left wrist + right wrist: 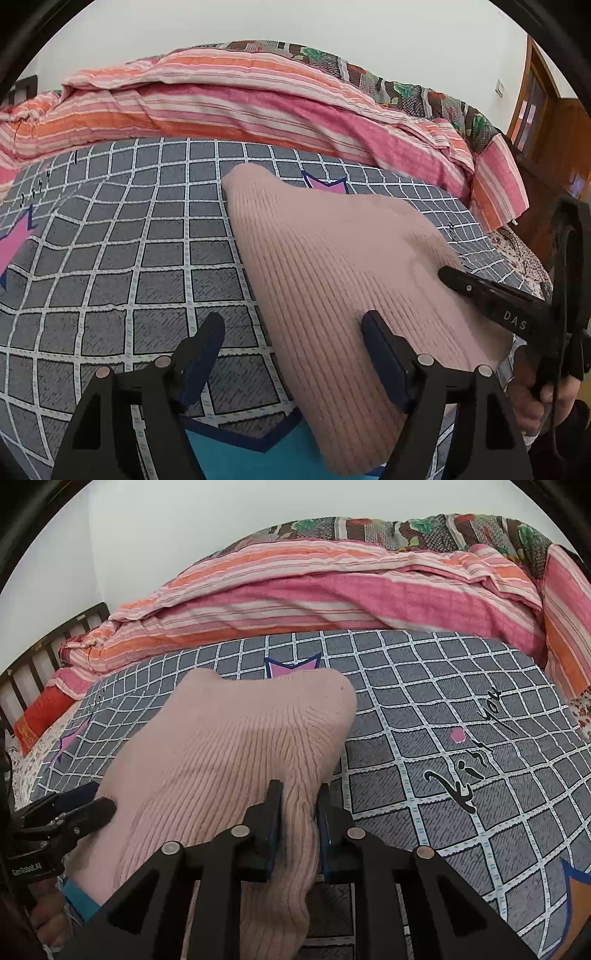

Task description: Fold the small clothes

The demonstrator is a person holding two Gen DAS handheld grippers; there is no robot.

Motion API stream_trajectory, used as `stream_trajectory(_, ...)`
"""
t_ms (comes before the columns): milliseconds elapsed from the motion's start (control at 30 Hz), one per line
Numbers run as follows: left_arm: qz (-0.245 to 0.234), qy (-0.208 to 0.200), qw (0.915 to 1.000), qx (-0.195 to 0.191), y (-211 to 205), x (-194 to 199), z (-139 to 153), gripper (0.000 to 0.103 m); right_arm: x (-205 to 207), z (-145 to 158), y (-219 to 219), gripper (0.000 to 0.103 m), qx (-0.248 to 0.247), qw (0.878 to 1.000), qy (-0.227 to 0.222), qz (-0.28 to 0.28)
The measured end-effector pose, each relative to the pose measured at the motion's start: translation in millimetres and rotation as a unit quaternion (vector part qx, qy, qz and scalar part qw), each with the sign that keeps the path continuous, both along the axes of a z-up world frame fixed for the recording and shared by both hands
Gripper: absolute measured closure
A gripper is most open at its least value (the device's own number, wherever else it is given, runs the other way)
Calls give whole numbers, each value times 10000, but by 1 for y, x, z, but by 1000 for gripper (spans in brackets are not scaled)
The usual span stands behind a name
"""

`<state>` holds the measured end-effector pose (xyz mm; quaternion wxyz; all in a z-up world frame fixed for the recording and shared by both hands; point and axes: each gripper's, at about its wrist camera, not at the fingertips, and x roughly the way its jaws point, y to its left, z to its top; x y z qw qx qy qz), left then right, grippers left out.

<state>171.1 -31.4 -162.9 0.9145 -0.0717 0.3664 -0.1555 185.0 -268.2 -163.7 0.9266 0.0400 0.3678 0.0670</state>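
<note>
Nearest the lens in the right wrist view, the right gripper (pixel 298 814) is clenched on a bunched ridge of the pink ribbed knit garment (pixel 221 768), the cloth pinched between its two blue-padded fingers and hanging in a loose roll below them. In the left wrist view the left gripper (pixel 293 354) stands wide apart and grasps nothing: its left finger (pixel 205 350) is over the bare checked bedsheet (pixel 110 266), its right finger (pixel 384 354) rests on or just above the knit near the garment's near edge. The garment lies spread on the bedsheet, reaching away toward the pink star print (pixel 327 184), with its right side lifted where the right gripper holds it. A striped pink and orange quilt (pixel 240 107) is heaped along the far side of the bed, well apart from the work. By the look of it the knit is soft, light and stretchy, with no stiffness to keep a crease; it will likely sag and drag between two holds and cling slightly to the sheet. A sound hold would be at an edge or corner, taking both layers well into the pads, since a shallow pinch on ribbed knit could slip out or pull up only one layer. The left gripper would probably do best closing on the near left edge.
</note>
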Motion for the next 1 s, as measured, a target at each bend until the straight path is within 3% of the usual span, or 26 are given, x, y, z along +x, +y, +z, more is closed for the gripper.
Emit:
stream_trajectory(600, 107, 147, 9991, -376, 8, -7, -3, 26, -8, 2, 3, 82, -11, 9999, -113, -87)
stream_trajectory(733, -208, 158, 9987, -446, 7, -16, -5, 26, -9, -1, 4, 84, -101, 9998, -157, -91)
stream_trajectory(867, -391, 154, 9989, -204, 0, -27, -12, 26, -6, -3, 5, 84, -145, 9998, -147, -56)
stream_trajectory(1000, -390, 153, 9990, -172, 2, -33, -5, 26, -14, 10, -1, 73, -68, 9999, -104, -94)
